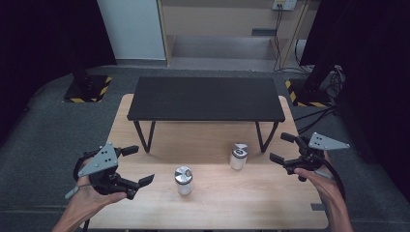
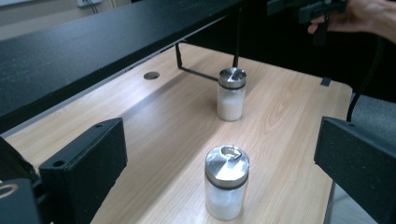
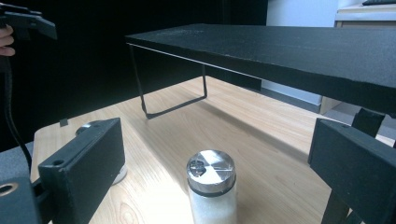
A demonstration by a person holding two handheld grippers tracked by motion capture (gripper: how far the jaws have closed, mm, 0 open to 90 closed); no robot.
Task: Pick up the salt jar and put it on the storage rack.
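The two shakers, the near shaker (image 1: pixel 183 180) and the far shaker (image 1: pixel 238 156), stand upright and well apart on the wooden desk (image 1: pixel 261 203), in front of the black shelf (image 1: pixel 205 98). Each looks like clear glass with white grains and a smooth metal cap: rigid, probably light, likely slippery and breakable. Best grasped across the glass body below the cap. Left tool (image 1: pixel 138 166) and right tool (image 1: pixel 279 148) both gape wide, holding nothing.
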